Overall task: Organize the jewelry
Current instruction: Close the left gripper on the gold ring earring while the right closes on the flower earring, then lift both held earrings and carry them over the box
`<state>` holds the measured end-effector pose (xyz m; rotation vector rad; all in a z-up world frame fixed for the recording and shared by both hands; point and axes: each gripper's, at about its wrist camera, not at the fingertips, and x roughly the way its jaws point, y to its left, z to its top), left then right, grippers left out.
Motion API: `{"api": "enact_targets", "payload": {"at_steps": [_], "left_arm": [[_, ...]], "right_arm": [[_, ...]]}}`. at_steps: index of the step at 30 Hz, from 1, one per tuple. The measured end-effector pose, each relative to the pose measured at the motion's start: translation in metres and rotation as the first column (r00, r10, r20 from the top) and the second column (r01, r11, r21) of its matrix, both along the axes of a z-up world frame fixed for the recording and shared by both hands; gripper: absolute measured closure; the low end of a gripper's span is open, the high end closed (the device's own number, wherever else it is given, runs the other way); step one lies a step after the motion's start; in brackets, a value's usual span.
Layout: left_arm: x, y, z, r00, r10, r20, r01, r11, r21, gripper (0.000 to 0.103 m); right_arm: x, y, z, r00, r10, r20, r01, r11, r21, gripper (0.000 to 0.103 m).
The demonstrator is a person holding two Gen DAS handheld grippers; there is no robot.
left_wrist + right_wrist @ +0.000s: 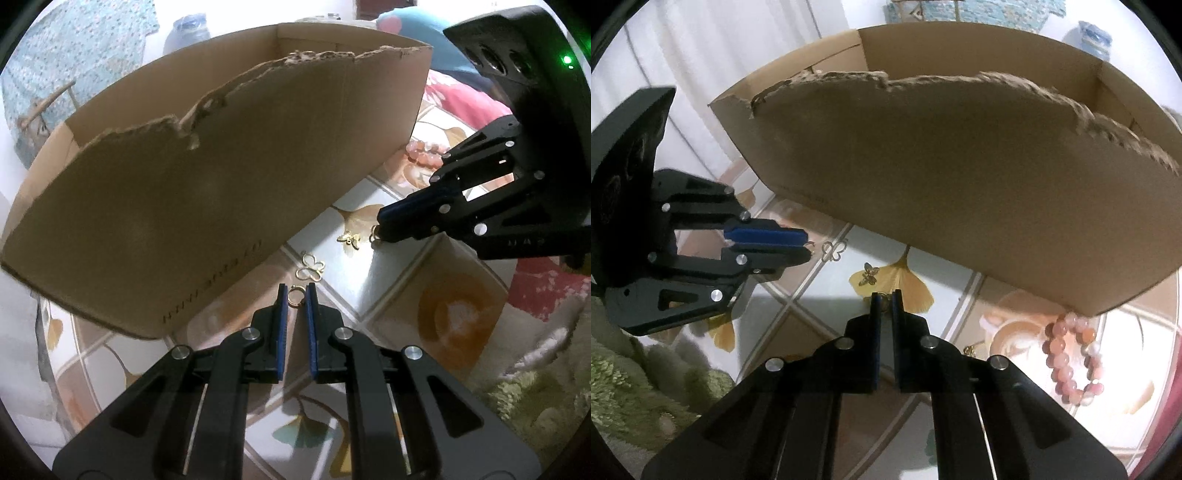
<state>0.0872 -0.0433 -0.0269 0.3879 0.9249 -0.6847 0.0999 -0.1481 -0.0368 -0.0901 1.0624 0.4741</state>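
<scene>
So far little of the sorting looks done: the box [229,173] stands on the counter [399,280] with its inside hidden behind a torn front wall, so whether any jewelry is already in it cannot be told. Several pieces lie loose on the counter in front of it. In the left wrist view an open gold butterfly charm [312,267] sits at about 12 o'clock from the left gripper [296,295], close to the box's lower edge, and a smaller gold butterfly [350,238] lies toward 1 o'clock. A pink bead bracelet [1073,363] rests at roughly 3 o'clock from the right gripper [885,300], just beside the box's corner.

Both grippers appear to be at the pick-up step. The left gripper's blue pads are nearly together, with a small gold ring [294,296] between the tips; they seem to press its sides, though contact is hard to confirm. The right gripper is drawn almost fully together on a small gold piece [882,296] at its tips; in the left wrist view that piece [376,233] dangles from the tips, low over the counter. As a judgement, carrying both pieces over the box wall and then gathering the butterflies and bracelet remains.
</scene>
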Motion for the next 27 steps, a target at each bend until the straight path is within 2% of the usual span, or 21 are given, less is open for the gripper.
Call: {"api": "enact_targets", "payload": {"at_steps": [6,10,13,27], "left_arm": [[-0.002,0.000,0.000,1.000,0.005,0.014,-0.006,1.000,0.010,0.094],[0.000,-0.002,0.000,1.000,0.007,0.000,-0.007,1.000,0.005,0.094],[0.002,-0.003,0.001,1.000,0.009,-0.003,-0.009,1.000,0.012,0.094],[0.003,-0.002,0.001,0.999,0.037,-0.012,-0.037,0.999,-0.014,0.094]], "right_arm": [[0.001,-0.015,0.018,0.999,0.010,0.033,-0.010,1.000,-0.001,0.096],[0.000,-0.012,0.011,0.999,0.029,0.023,-0.028,0.999,-0.041,0.088],[-0.002,-0.012,0.010,0.998,0.042,0.038,-0.039,0.997,-0.070,0.087],[-0.010,-0.021,0.011,0.998,0.038,0.048,-0.034,0.997,-0.076,0.084]]}}
